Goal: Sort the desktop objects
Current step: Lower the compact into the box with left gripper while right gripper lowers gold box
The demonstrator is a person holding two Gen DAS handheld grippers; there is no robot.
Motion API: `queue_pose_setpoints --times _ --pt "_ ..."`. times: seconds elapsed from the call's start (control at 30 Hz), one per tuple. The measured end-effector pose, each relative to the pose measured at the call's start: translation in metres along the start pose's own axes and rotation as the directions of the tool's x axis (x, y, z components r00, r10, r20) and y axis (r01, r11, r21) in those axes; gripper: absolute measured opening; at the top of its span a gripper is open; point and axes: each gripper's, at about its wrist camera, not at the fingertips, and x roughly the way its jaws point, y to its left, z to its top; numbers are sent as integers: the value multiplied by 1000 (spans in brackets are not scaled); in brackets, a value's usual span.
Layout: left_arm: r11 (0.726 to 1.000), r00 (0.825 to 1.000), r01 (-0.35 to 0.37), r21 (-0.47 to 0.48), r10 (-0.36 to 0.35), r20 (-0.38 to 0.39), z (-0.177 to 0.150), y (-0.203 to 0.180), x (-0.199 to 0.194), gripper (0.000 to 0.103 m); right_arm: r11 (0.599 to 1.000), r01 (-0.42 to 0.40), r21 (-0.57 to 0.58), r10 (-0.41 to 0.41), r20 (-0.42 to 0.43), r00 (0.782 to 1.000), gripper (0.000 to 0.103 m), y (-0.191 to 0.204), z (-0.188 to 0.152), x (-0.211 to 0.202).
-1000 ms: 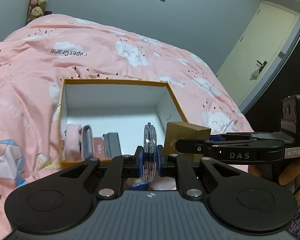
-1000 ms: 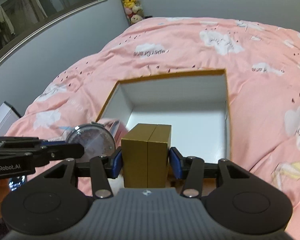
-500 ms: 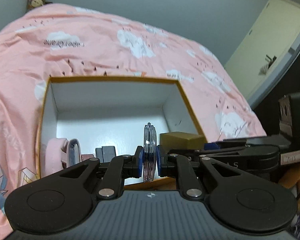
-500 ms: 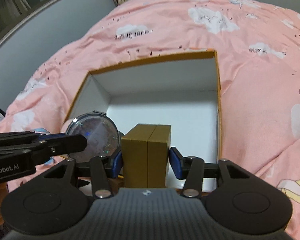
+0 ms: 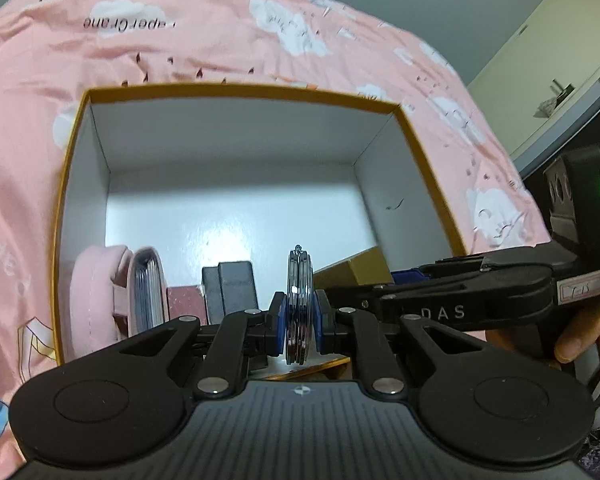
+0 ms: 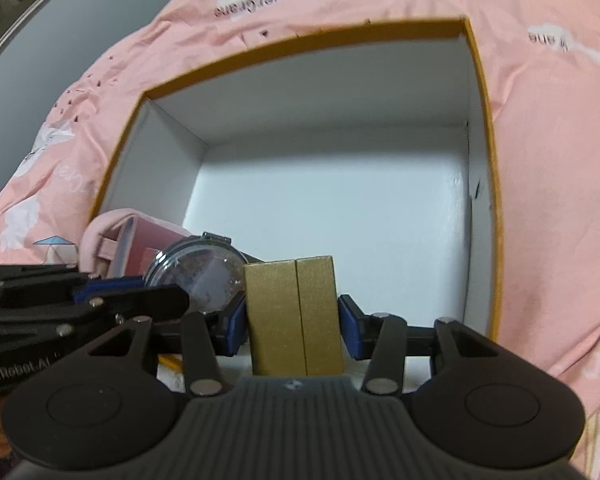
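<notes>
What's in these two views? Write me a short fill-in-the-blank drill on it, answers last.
1. The left gripper pinches a round clear ____ on edge.
2. The right gripper holds a small ____-coloured box.
3. The open box has an orange rim and a ____ inside.
4. The open box sits on a ____ cloud-print bedspread.

Answers: disc; gold; white; pink

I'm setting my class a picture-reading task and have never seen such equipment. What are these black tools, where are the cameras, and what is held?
No robot: a person holds one two-finger gripper in each hand, with a wide-angle camera on each looking along its fingers. In the left view, the left gripper pinches a round clear compact edge-on. In the right view, the right gripper clamps a gold box. Both hang over an open orange-rimmed box on a pink cloud-print duvet; a pink case already stands inside.
</notes>
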Motion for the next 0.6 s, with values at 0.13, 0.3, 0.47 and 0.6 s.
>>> queue_pose_setpoints --times 0.13,0.3,0.47,0.6 --pt "999 998 -49 14 49 -34 0 -4 11 15 1000 -11 11 11 -25 1000 49 -1 2 9" --pt "994 993 -99 37 101 -59 1 -10 22 15 999 1 35 1 -60 998 49 -1 5 22" --pt "996 993 -88 25 90 -78 -1 -6 26 15 998 20 62 -14 -95 995 49 -6 5 32" --pt "997 993 -73 19 74 -89 -2 -3 29 15 996 -6 91 17 -112 994 53 -10 6 36"
